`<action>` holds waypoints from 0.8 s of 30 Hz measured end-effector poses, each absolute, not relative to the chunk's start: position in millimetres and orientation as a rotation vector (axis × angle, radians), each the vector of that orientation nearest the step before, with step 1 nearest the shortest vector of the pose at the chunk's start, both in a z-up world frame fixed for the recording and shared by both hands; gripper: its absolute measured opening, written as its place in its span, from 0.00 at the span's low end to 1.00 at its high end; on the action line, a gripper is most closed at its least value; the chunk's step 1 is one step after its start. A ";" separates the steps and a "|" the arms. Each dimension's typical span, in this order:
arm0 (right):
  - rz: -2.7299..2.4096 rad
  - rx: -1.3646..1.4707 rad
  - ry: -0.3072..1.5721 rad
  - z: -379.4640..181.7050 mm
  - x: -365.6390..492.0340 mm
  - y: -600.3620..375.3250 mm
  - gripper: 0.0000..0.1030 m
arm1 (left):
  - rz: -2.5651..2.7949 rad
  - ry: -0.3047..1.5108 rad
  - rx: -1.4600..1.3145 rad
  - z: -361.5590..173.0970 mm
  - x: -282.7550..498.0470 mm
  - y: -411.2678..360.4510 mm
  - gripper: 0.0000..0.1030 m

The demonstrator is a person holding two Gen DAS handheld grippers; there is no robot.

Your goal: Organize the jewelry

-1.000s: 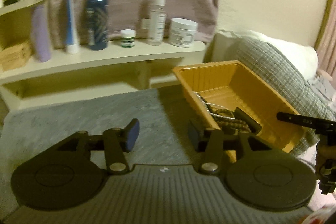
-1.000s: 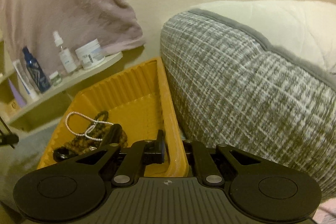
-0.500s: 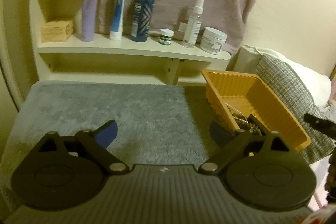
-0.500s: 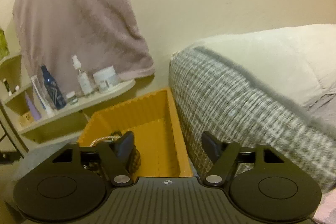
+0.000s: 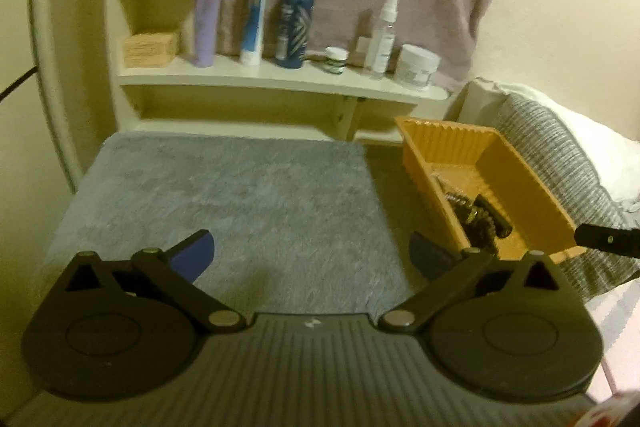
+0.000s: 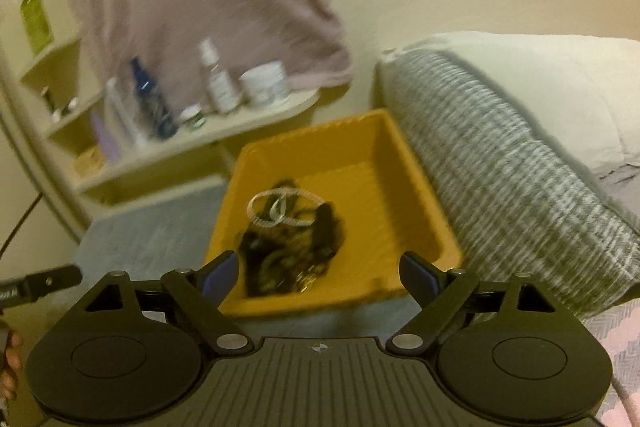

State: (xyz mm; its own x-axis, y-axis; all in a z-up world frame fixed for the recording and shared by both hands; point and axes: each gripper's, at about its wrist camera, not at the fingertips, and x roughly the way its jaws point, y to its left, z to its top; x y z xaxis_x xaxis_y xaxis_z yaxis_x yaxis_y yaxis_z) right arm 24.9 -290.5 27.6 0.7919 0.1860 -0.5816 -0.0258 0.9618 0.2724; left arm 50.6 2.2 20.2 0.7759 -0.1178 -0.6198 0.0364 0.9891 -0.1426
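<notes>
Jewelry (image 6: 290, 247) blurred (pieces indistinct) in tray (image 6: 400, 187)

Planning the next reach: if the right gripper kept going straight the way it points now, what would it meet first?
Probably the jewelry pile in the yellow tray. The open right gripper aims into the tray, with the pile just left of centre; depth is unclear, so the tray's near rim might come first.
</notes>
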 end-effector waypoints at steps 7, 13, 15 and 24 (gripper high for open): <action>0.148 0.195 0.705 33.2 12.4 -256.7 0.85 | -0.063 0.710 -0.119 25.5 23.1 -0.7 1.00; 0.175 0.180 0.752 32.5 3.9 -239.4 0.85 | -0.031 0.732 -0.096 29.3 3.5 -7.2 1.00; 0.188 0.174 0.762 32.3 -0.3 -234.3 0.85 | -0.031 0.741 -0.094 29.8 -0.9 -8.8 1.00; 0.236 0.142 0.780 31.6 -9.7 -214.7 0.85 | -0.001 0.758 -0.082 30.2 -17.4 -15.6 1.00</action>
